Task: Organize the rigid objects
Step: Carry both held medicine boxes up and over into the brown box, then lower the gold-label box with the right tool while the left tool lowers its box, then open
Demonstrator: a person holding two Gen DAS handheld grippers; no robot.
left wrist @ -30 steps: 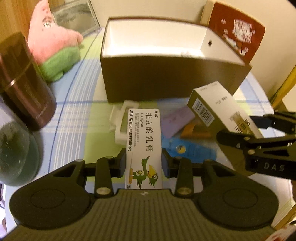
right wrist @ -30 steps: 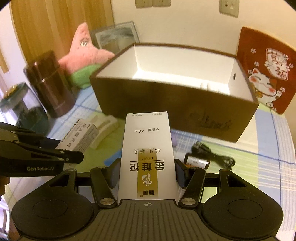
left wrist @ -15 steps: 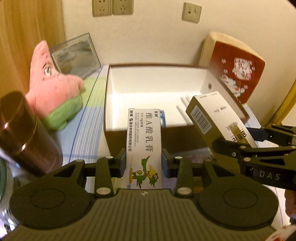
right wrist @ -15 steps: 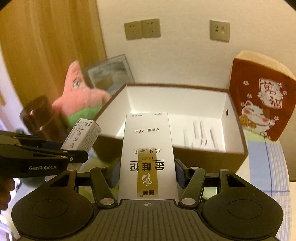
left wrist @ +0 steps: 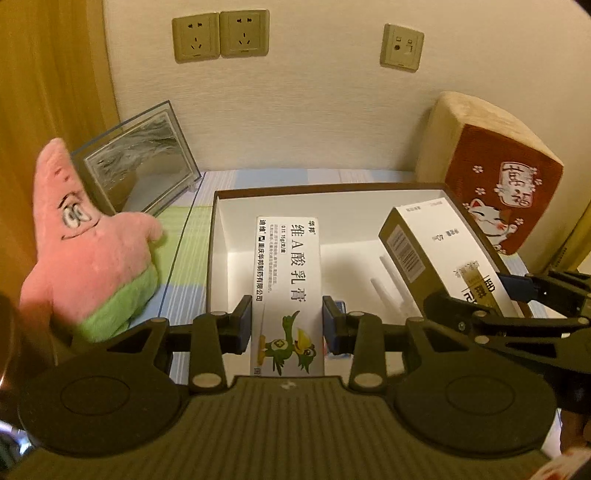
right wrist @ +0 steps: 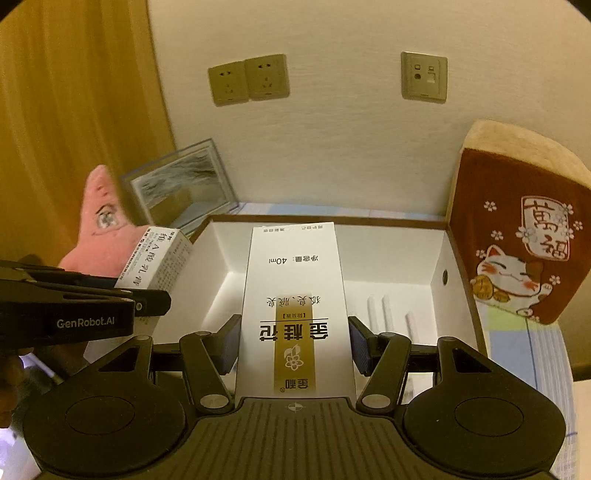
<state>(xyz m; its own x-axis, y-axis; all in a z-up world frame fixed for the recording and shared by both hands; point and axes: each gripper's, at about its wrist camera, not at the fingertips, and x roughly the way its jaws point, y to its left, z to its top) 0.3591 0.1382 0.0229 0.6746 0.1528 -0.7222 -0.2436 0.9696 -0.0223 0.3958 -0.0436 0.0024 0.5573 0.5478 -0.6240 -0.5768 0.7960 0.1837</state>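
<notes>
My left gripper (left wrist: 287,325) is shut on a narrow white ointment carton (left wrist: 288,280) with a green bird printed on it. The carton hangs over the left half of the brown storage box (left wrist: 212,254), whose inside is white. My right gripper (right wrist: 293,341) is shut on a wider white carton with a gold stripe (right wrist: 293,295), held over the middle of the same box (right wrist: 458,254). Each gripper shows in the other's view: the right gripper (left wrist: 498,295) with the gold-striped carton (left wrist: 432,243), the left gripper (right wrist: 122,295) with the ointment carton (right wrist: 155,258).
A pink and green plush star (left wrist: 88,247) and a framed picture (left wrist: 140,166) stand left of the box. A red cat-print cushion (left wrist: 506,177) leans at its right. White ridges (right wrist: 384,310) mark the box floor. The wall with sockets (left wrist: 221,35) is close behind.
Both grippers have risen and moved forward with their cartons, from in front of the box's near wall to above its open inside. The table items in front have dropped out of view.
</notes>
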